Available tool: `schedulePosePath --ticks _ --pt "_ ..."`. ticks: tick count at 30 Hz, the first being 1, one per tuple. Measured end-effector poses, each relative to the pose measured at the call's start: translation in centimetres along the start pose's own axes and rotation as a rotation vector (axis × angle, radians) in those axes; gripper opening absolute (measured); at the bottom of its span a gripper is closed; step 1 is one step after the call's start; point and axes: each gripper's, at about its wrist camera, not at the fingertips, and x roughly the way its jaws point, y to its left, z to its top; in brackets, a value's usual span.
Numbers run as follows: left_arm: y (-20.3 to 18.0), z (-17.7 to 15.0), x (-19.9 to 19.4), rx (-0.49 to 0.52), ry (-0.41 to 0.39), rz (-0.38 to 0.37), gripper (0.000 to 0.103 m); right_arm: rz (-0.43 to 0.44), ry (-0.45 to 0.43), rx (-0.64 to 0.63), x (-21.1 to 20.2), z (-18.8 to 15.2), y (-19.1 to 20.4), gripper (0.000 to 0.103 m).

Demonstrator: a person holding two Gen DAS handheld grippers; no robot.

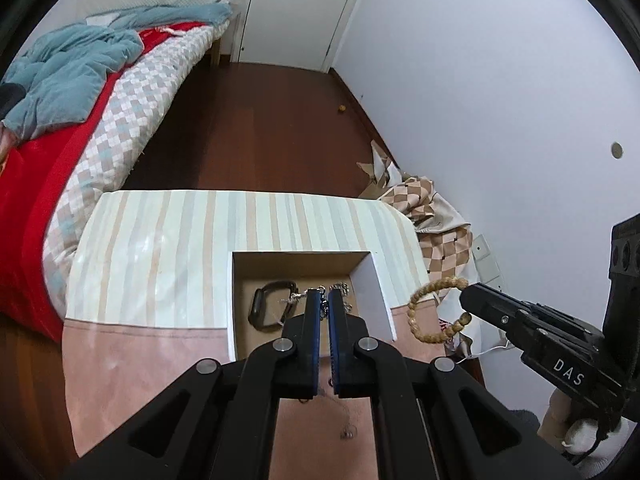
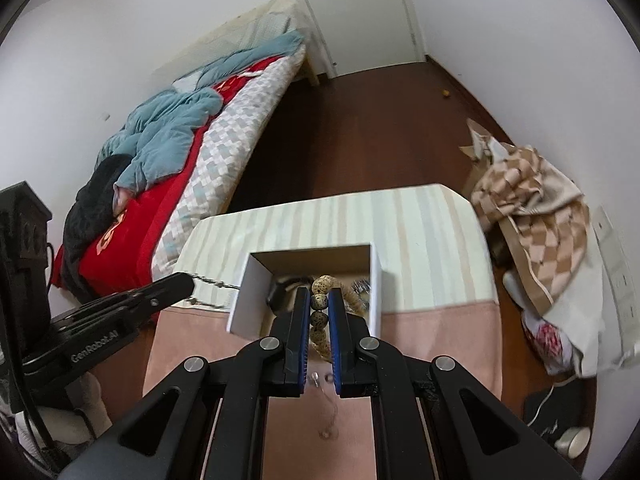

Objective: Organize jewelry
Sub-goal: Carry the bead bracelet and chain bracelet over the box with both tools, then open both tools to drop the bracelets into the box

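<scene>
The left tongs point(image 1: 325, 294) are clamped on a silver chain point(image 2: 208, 282) above the counter point(image 1: 160, 248). Below sits the open box point(image 1: 376, 280) holding a watch point(image 1: 264, 304). To the right, the right tongs point(image 2: 320, 300) grip a bead bracelet point(image 1: 432, 308).

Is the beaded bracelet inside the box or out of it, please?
Out: the beaded bracelet hangs clamped in the right hand-held gripper, beside the box.

White walls, white door point(image 1: 296, 12), dark wood floor point(image 1: 272, 136) — bed point(image 1: 80, 140) with red cover, blue quilt.
</scene>
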Motion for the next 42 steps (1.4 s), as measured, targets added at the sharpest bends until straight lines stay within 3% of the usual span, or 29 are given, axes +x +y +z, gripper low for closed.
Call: schedulePosePath --ticks 7,11,15,16,17,18,20,23,25,26,27,31,33,36,42 --pt "2.1 0.3 5.5 -0.036 0.116 0.001 0.002 0.031 0.129 -0.003 6.0 2.1 -0.1 0.009" --pt "3.2 0.1 7.7 -0.081 0.198 0.042 0.005 0.053 0.199 0.010 9.0 2.0 -0.4 0.009" --pt "4.1 0.1 8.2 -0.108 0.205 0.074 0.009 0.077 0.237 0.026 10.8 2.1 -0.6 0.009" --pt "4.3 0.1 8.2 -0.109 0.202 0.087 0.013 0.085 0.239 0.029 11.0 2.1 -0.5 0.009" --pt "4.5 0.2 8.1 -0.110 0.197 0.103 0.029 0.096 0.242 0.035 11.1 2.1 -0.5 0.009" --pt "4.6 0.2 8.1 -0.113 0.192 0.110 0.057 0.104 0.247 0.039 11.3 2.2 -0.3 0.009" --pt "4.9 0.3 7.7 -0.126 0.165 0.119 0.079 0.098 0.276 0.035 12.2 2.2 -0.3 0.009" --pt "4.9 0.4 7.3 -0.116 0.151 0.159 0.080 0.039 0.370 0.025 14.0 1.5 -0.9 0.011" --pt "4.9 0.4 7.1 -0.101 0.141 0.186 0.093 -0.002 0.402 0.013 14.5 1.0 -1.4 0.023" --pt "4.8 0.4 7.0 -0.087 0.135 0.208 0.101 -0.028 0.401 0.004 14.4 0.7 -1.6 0.041" --pt "4.6 0.3 6.8 -0.070 0.121 0.239 0.102 -0.035 0.388 -0.002 14.0 0.5 -1.7 0.055" --pt "4.2 -0.6 6.1 -0.030 0.074 0.322 0.102 -0.098 0.325 -0.051 12.1 0.0 -1.5 0.063" --pt "4.1 -1.3 6.0 -0.017 0.047 0.361 0.103 -0.190 0.291 -0.087 11.4 -0.4 -1.4 0.080" --pt "4.1 -2.5 6.0 0.000 0.041 0.397 0.103 -0.291 0.265 -0.106 10.9 -1.3 -1.8 0.095" --pt "3.9 -3.9 5.9 -0.007 0.049 0.410 0.103 -0.369 0.250 -0.105 10.7 -2.9 -2.3 0.098"
